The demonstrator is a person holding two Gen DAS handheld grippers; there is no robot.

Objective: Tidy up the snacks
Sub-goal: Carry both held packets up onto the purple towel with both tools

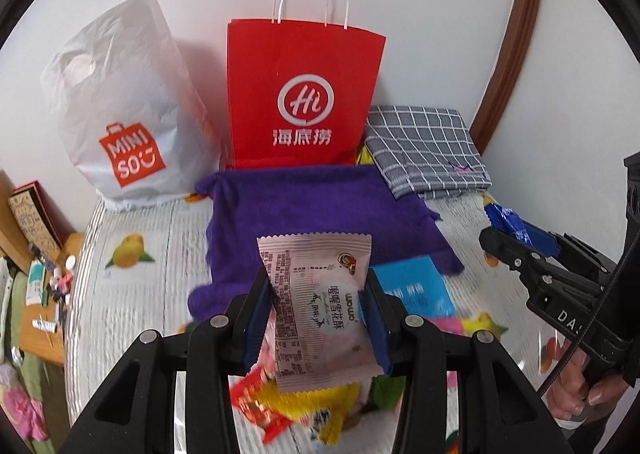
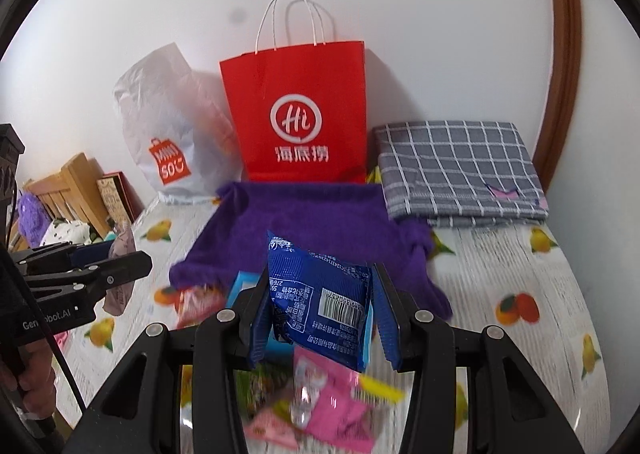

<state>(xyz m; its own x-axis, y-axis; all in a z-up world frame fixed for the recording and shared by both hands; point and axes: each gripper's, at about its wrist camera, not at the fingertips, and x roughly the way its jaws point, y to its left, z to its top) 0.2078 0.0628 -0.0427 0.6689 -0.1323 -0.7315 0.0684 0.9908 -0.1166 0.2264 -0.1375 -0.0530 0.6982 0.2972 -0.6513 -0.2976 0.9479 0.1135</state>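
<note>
My left gripper (image 1: 318,312) is shut on a pale pink snack packet (image 1: 320,306), held up over the bed. My right gripper (image 2: 320,310) is shut on a dark blue snack packet (image 2: 320,298) with a barcode. Each gripper also shows in the other's view: the right gripper (image 1: 516,242) with its blue packet at the right edge, the left gripper (image 2: 116,270) at the left edge. A red paper bag (image 1: 300,94) (image 2: 300,110) stands against the wall. In front of it lies a purple cloth (image 1: 312,210) (image 2: 312,222). Loose snack packets (image 1: 304,406) (image 2: 320,402) lie below the grippers.
A white plastic shopping bag (image 1: 120,126) (image 2: 168,134) stands left of the red bag. A folded grey checked cloth (image 1: 424,146) (image 2: 460,170) lies to its right. A light blue packet (image 1: 416,286) rests by the purple cloth. A cluttered wooden stand (image 1: 44,254) borders the bed's left side.
</note>
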